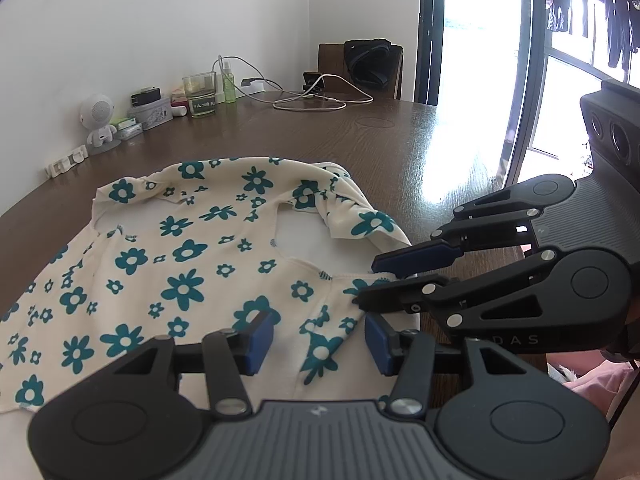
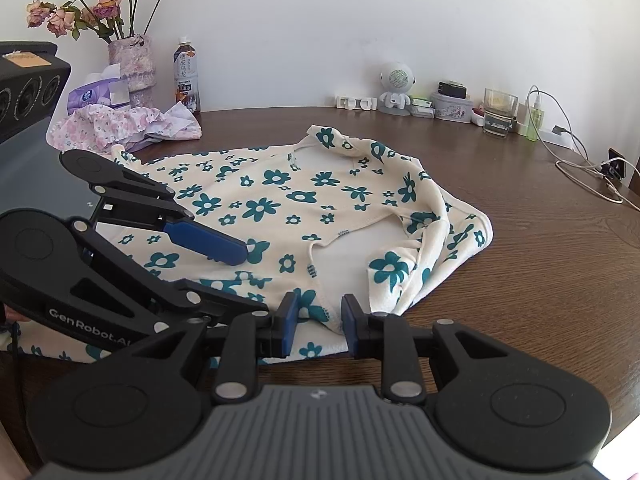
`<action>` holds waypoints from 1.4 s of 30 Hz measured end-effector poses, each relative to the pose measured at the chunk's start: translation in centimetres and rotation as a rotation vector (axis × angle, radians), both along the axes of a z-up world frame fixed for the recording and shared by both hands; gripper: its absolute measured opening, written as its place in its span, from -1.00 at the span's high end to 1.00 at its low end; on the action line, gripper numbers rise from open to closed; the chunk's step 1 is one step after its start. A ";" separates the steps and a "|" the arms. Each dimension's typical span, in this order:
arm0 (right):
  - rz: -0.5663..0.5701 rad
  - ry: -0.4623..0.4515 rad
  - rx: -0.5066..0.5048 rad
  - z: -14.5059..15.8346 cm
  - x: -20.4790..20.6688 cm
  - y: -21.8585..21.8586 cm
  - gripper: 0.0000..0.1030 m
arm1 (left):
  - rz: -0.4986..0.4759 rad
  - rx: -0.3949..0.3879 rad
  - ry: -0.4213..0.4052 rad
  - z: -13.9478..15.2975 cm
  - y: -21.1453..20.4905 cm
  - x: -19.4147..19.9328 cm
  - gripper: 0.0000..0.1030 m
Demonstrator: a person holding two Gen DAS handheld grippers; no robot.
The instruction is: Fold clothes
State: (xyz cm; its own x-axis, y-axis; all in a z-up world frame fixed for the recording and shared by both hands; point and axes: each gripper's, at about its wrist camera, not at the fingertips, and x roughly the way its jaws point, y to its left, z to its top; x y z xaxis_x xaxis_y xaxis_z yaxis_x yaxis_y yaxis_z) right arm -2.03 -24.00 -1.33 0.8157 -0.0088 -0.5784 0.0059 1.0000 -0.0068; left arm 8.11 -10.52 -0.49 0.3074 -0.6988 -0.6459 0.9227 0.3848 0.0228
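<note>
A cream garment with teal flowers [image 1: 180, 264] [image 2: 280, 200] lies spread on the brown wooden table [image 1: 360, 140] [image 2: 540, 260], neckline showing and one sleeve bunched at its far right side. My left gripper [image 1: 319, 340] [image 2: 250, 280] is wide open low over the garment's near edge, with the flowered cloth showing between its blue pads. Right beside it, my right gripper [image 2: 319, 322] [image 1: 365, 284] is open with a narrower gap. Its fingers straddle the cloth hem by the neckline. Neither gripper has cloth pinched.
A pink floral cloth [image 2: 120, 126], a tissue pack [image 2: 94, 94], a vase of roses [image 2: 132, 64] and a bottle [image 2: 186, 76] stand at the back left. A speaker figure [image 1: 98, 124], a glass [image 1: 199, 94] and cables [image 1: 316, 100] line the wall. A chair [image 1: 360, 68] stands by the window.
</note>
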 end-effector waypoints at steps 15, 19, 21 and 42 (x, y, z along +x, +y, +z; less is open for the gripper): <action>0.004 -0.002 -0.002 0.0 -0.1 0.0 0.53 | -0.003 -0.001 -0.004 0.0 0.0 -0.1 0.00; 0.005 -0.002 -0.001 0.0 -0.1 0.0 0.53 | -0.003 -0.002 -0.004 0.0 0.0 -0.1 0.00; 0.006 -0.002 -0.001 0.0 -0.1 0.0 0.53 | -0.003 -0.002 -0.004 0.0 0.0 -0.1 0.00; 0.006 -0.008 0.004 -0.1 -0.1 -0.1 0.53 | -0.001 -0.004 -0.005 0.0 -0.1 -0.1 -0.01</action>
